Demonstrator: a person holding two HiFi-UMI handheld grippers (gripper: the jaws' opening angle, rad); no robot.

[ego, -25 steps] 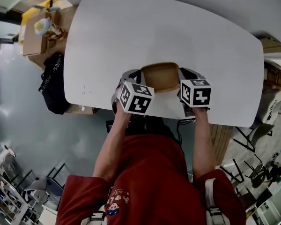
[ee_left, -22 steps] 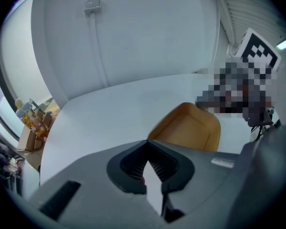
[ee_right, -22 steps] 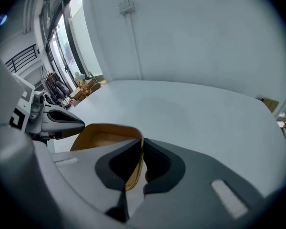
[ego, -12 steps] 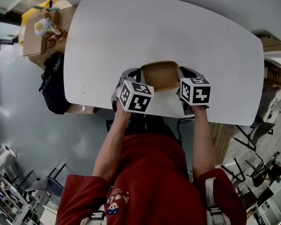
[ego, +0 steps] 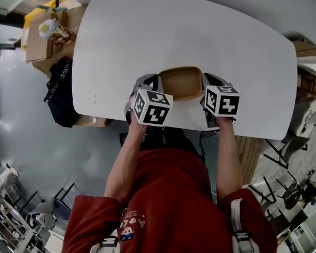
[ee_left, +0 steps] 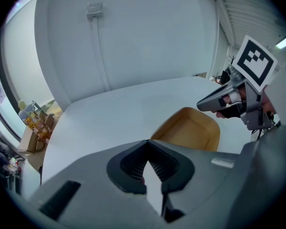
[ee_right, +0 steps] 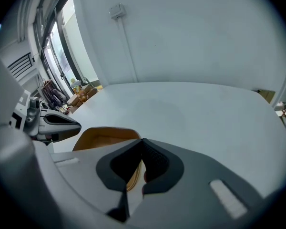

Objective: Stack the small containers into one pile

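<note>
1. Squarely between the two tools lies the tan container [ego: 180, 83], a shallow rectangular tray with rounded corners. It rests open side up on the white desk [ego: 189, 30], close to the edge nearest the person. Whether more than one tray is nested in it cannot be told.
2. Just left of it, the left hand-held gripper [ego: 154, 80] has its jaws pressed together with nothing between them. In its own view the pads [ee_left: 155, 162] meet at the tips, and only bare desk shows in the gap beneath. The container [ee_left: 190, 132] lies ahead and to the right there.
3. At the container's right side, the right hand-held gripper [ego: 206, 81] also has its jaws pressed together. In its view the tips [ee_right: 142, 144] meet, and a strip of the container's rim [ee_right: 102, 137] shows in the gap below them. Whether the pads nip that rim cannot be told.
4. Each tool carries a marker cube [ego: 152, 108] facing up at the head camera, and bare forearms run back to a red shirt [ego: 168, 204].
5. Beyond the desk's left end, a black bag [ego: 60, 94] sits on the floor. Behind it is a cardboard box [ego: 39, 49] holding small toys.
</note>
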